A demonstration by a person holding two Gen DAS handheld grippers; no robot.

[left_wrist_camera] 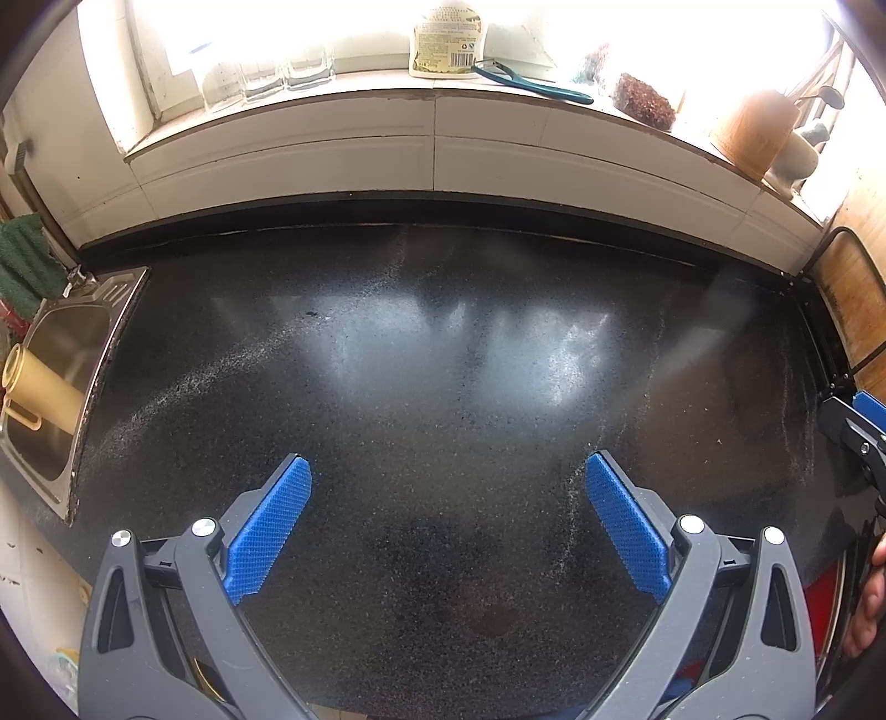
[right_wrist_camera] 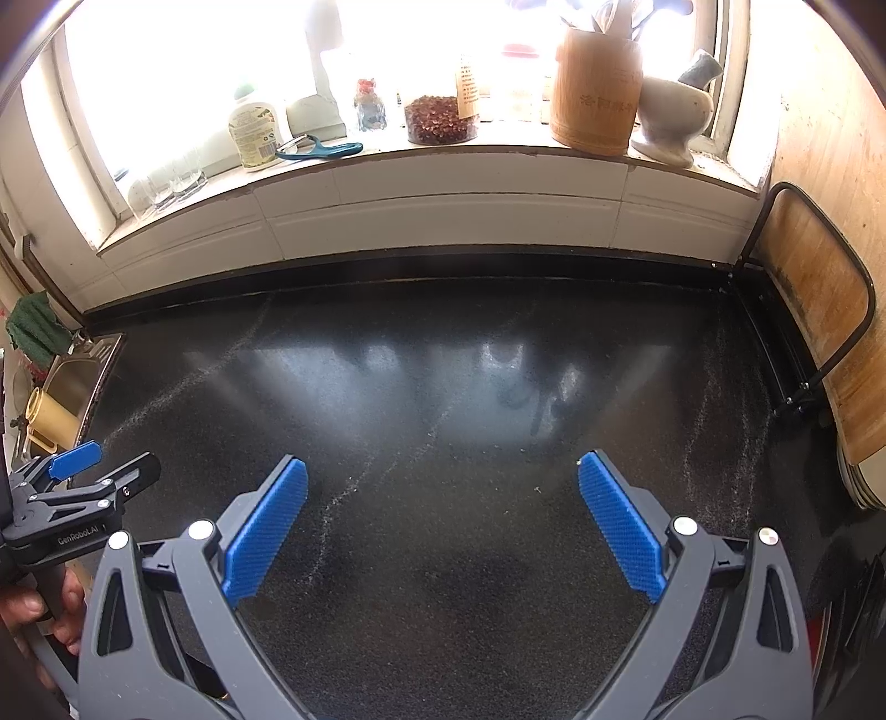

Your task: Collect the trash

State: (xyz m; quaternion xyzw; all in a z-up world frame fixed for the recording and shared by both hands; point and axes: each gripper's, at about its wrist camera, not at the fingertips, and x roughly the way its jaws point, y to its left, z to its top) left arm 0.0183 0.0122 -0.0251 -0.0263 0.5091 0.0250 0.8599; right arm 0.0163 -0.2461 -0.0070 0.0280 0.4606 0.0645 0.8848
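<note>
We see window point(right_wrist_camera: 221, 72) blown out white — bottle point(left_wrist_camera: 448, 41) top lost in glare; sink point(left_wrist_camera: 50, 354) cut at left edge — cutting board point(right_wrist_camera: 819, 310) cropped at right.

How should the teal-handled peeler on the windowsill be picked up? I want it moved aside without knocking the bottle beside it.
Grip the teal-handled peeler mid-handle, from the right, away from the bottle. It lies flat, its handle end pointing right into free sill; the metal blade end sits close to the bottle.
</note>
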